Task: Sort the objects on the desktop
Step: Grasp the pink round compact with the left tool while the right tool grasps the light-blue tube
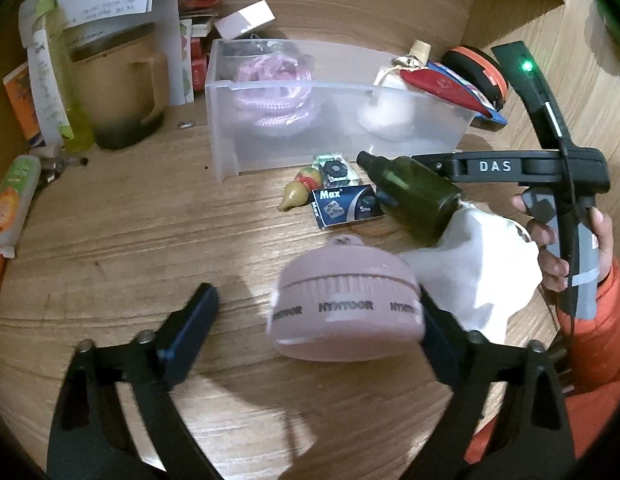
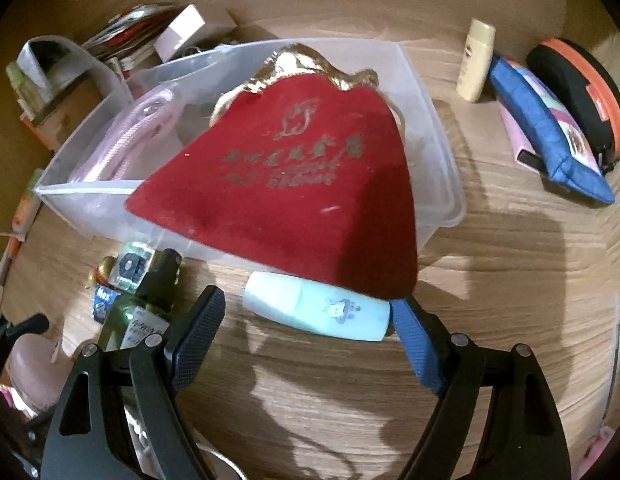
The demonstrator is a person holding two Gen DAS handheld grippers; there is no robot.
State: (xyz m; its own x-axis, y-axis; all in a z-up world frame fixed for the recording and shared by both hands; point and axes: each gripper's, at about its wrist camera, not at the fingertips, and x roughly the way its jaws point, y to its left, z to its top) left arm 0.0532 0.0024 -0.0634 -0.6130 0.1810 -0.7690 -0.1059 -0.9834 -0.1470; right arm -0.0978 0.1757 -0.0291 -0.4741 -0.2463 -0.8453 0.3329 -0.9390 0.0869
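Step in hand: both grippers are low over the loose clutter in front of the clear bin [image 1: 270, 92] on the wooden desk [image 1: 110, 240]; I judge each is lining up a pick, nothing lifted yet.
Left gripper [image 1: 314, 312]: jaws spread wide; the pink round case [image 1: 346, 304] sits between them, pressed against the right finger, with a clear gap to the left finger, so it is not clamped.
Right gripper [image 2: 306, 316]: jaws apart either side of the pale blue tube [image 2: 316, 310], which lies flat on the desk; its right end is at the blue pad, its left end clear of the other pad, so no grip.
Red pouch [image 2: 294, 184]: leans over the bin's front rim, its lower edge overhanging the tube.
Other things: green bottle [image 1: 414, 196], Max box [image 1: 344, 204] and a white cloth [image 1: 482, 264] lie between the bin's front wall and the pink case.
Hand pose: both tools tilt steeply down; a hand [image 1: 558, 248] in an orange sleeve [image 1: 594, 332] holds the right tool's handle.
Next move: probably close on each item squarely, then carry it into the bin; the right must avoid snagging the pouch.
Risk: the round case may roll from a one-sided squeeze.
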